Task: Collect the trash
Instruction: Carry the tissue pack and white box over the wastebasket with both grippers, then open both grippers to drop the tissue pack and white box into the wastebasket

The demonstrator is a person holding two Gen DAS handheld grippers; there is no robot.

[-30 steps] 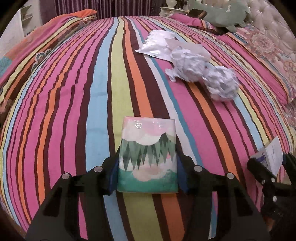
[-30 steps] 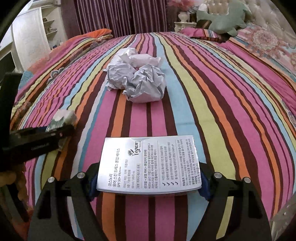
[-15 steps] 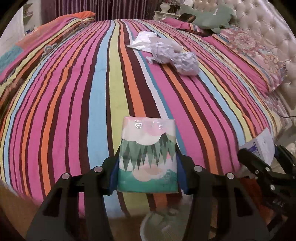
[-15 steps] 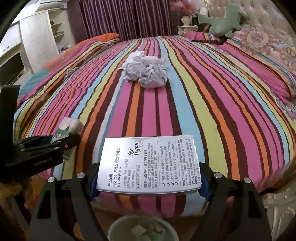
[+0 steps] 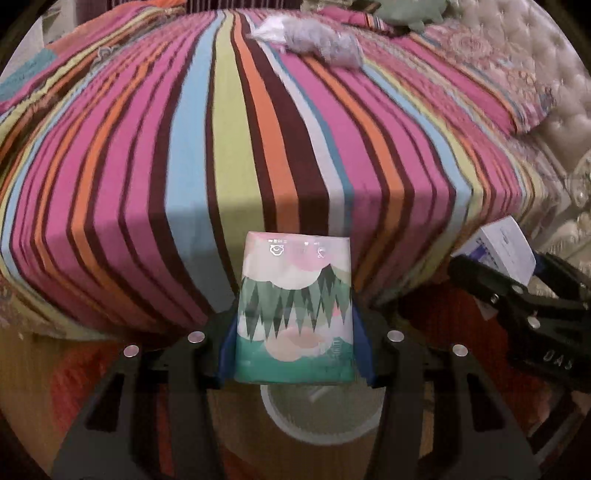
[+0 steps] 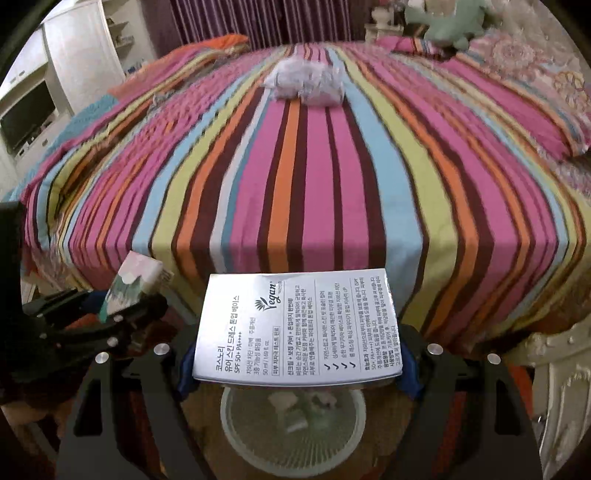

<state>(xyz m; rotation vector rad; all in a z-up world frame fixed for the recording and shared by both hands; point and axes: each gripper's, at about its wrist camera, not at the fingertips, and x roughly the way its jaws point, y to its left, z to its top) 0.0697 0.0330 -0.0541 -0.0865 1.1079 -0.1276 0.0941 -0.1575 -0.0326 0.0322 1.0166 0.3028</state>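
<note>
We see a striped bedspread, crumpled paper at 12 o'clock, round bin on the floor, left gripper clamping a glossy tissue pack, right gripper clamping a flat white carton.

left gripper clamped on a tissue pack, blue pads pressed to both its sides, the pack upright with its green tree print facing the lens. directly beneath it, a round white bin on the floor, mostly hidden by the pack. behind, the striped bedspread drops over the bed edge. crumpled paper lies far up the bed, blurred. at right, the right gripper holds a white box.
</note>
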